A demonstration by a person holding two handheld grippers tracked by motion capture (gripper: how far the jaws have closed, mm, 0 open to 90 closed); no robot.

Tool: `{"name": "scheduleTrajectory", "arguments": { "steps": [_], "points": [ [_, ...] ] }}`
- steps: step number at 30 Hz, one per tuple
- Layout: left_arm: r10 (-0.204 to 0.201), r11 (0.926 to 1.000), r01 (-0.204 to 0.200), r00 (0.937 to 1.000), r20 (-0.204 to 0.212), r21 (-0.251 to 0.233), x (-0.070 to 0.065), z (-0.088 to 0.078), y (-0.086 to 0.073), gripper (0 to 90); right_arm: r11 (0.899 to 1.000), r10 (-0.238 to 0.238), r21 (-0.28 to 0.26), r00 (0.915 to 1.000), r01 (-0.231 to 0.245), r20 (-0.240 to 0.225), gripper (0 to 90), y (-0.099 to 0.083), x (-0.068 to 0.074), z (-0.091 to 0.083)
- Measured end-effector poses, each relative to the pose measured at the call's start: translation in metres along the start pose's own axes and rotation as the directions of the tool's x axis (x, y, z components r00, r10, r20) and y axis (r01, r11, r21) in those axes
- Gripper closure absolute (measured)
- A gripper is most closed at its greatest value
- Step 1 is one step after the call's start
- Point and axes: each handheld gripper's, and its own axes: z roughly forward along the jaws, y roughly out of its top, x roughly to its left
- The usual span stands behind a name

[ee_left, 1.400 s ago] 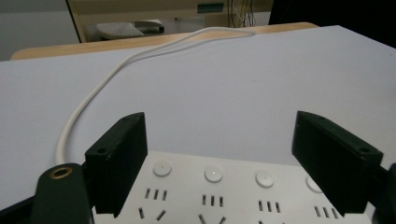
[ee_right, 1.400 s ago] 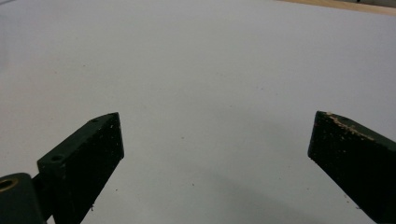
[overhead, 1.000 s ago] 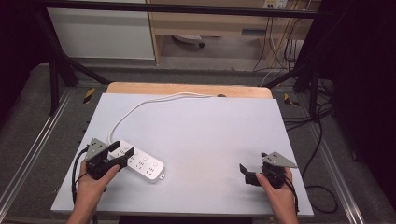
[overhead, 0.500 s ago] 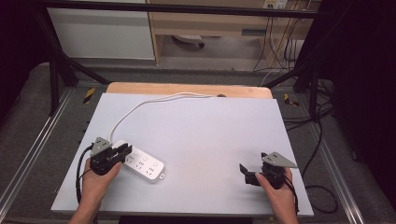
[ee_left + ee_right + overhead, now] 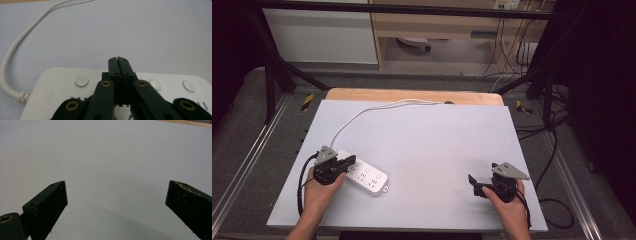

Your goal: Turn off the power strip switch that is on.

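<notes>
Desk [image 5: 432, 145]: pale grey sheet over a wooden top, wood showing along the far edge. Bare across the middle, which leaves working room between the two hands.

Power strip [image 5: 367, 176]: white, lying flat at roughly 8 o'clock on the desk, near the person's left hand. Long axis runs diagonally, from about 10 o'clock down toward 4 o'clock. The corded end points up-left; the free end points toward the desk's near middle. Socket face is up, round buttons visible in the left gripper view, so my guess is the switches or sockets are what matters here.

Cord [image 5: 362, 115]: white, leaves the strip's upper-left end, curves up and then right to the far edge at 12 o'clock. It lies slack, so I judge the strip can be slid or turned without tugging.

Left claw [image 5: 346, 162]: jaws together, nothing between them, poised over the strip's top face near the corded end. Closed tips make a single blunt point, likely for pressing a button or nudging the strip. Whether they touch the plastic, I cannot tell.

Right claw [image 5: 473, 181]: jaws spread wide apart, empty, at about 4 o'clock, well apart from the strip. Low over bare desk, pointing left; looks parked, waiting.
</notes>
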Motion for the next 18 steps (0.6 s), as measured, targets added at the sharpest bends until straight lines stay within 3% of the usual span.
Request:
{"name": "scheduleTrajectory", "arguments": {
  "steps": [6, 18],
  "points": [
    [0.045, 0.9987, -0.045, 0.999, 0.0, 0.024, -0.0042, 0.0067, 0.003, 90.0, 1.0, 0.005, 0.003, 1.0, -0.005, -0.004, 3.8, 0.0002, 0.0001, -0.0008],
    [0.029, 0.9985, -0.028, 0.9996, -0.001, 0.046, -0.0025, 0.0072, 0.0009, 90.0, 1.0, 0.004, 0.007, 0.9997, -0.004, -0.024, 2.8, -0.0001, -0.0004, -0.0014]
  ]
}}
